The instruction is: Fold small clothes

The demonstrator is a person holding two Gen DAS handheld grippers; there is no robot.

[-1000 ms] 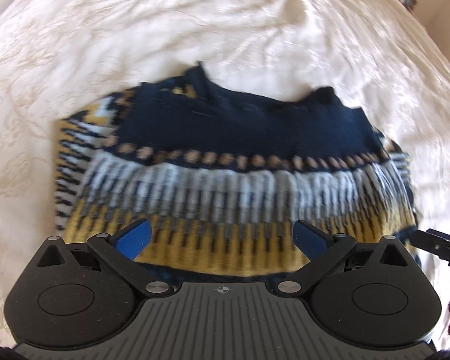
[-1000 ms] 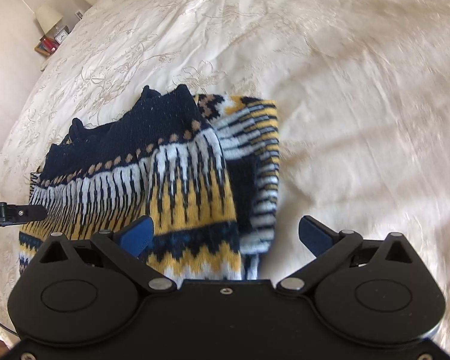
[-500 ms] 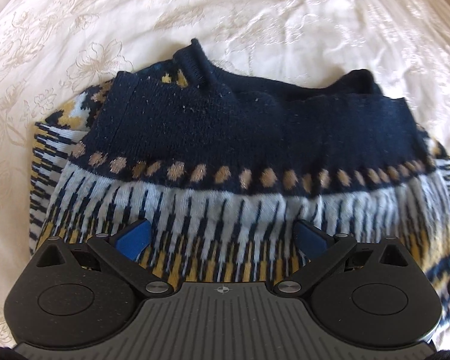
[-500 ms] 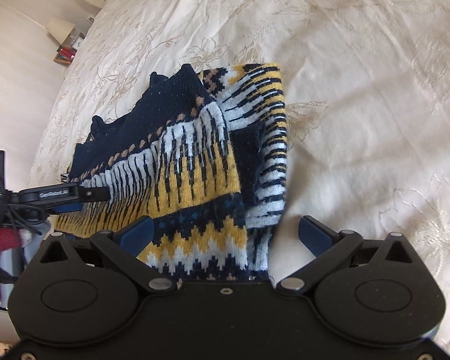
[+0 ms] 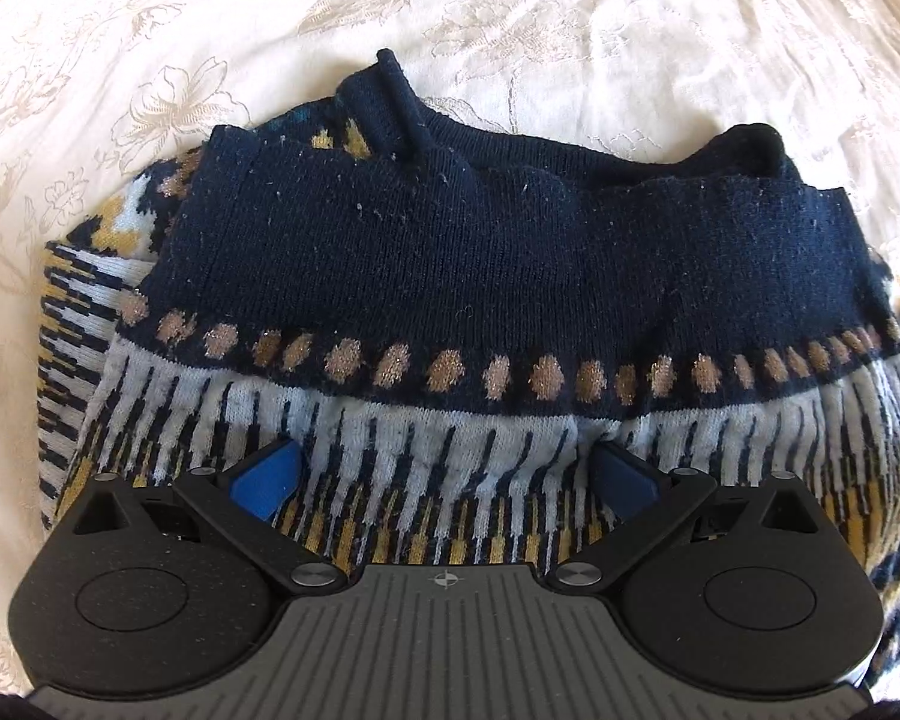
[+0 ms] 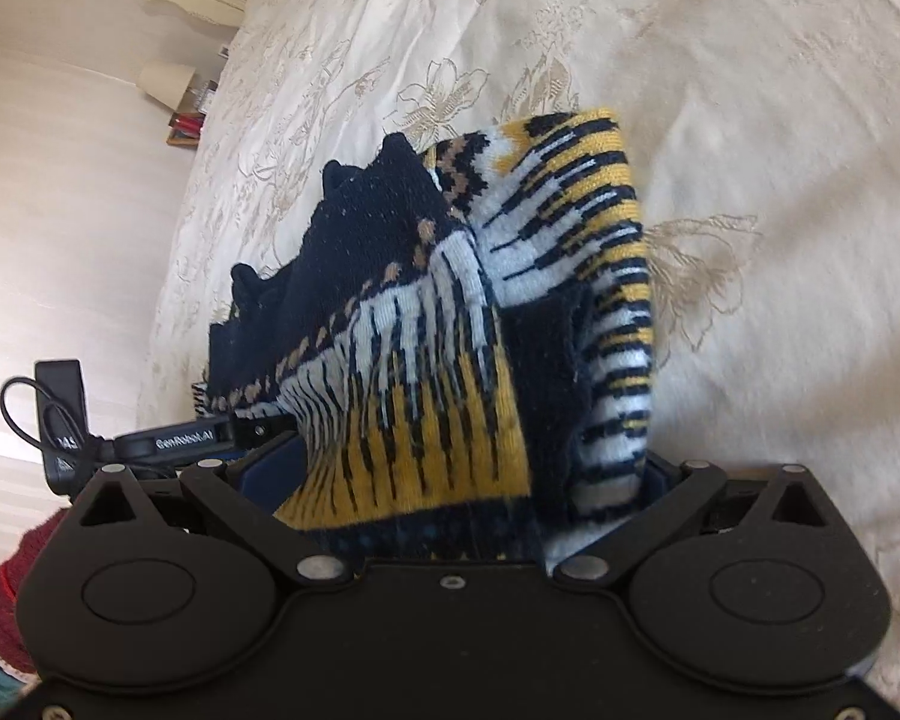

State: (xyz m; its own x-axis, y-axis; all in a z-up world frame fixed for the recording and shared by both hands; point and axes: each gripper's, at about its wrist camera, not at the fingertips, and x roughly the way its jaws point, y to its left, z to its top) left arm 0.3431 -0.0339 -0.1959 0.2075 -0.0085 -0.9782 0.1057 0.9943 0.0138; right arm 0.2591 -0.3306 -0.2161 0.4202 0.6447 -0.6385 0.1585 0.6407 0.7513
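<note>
Sweater (image 5: 480,276): folded on the bed (image 5: 510,12), so I work its near edge.
Left gripper (image 5: 444,474): I have its fingers spread wide over the hem.
Right gripper (image 6: 450,474): fingers apart, sweater bunched between; whether it is gripped, I cannot tell.

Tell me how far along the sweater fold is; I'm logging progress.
Partly done: the sweater already lies doubled on the bedspread. In hand: both open tongs, left and right, straddle its near edge. Left: closing on it and another fold.
</note>
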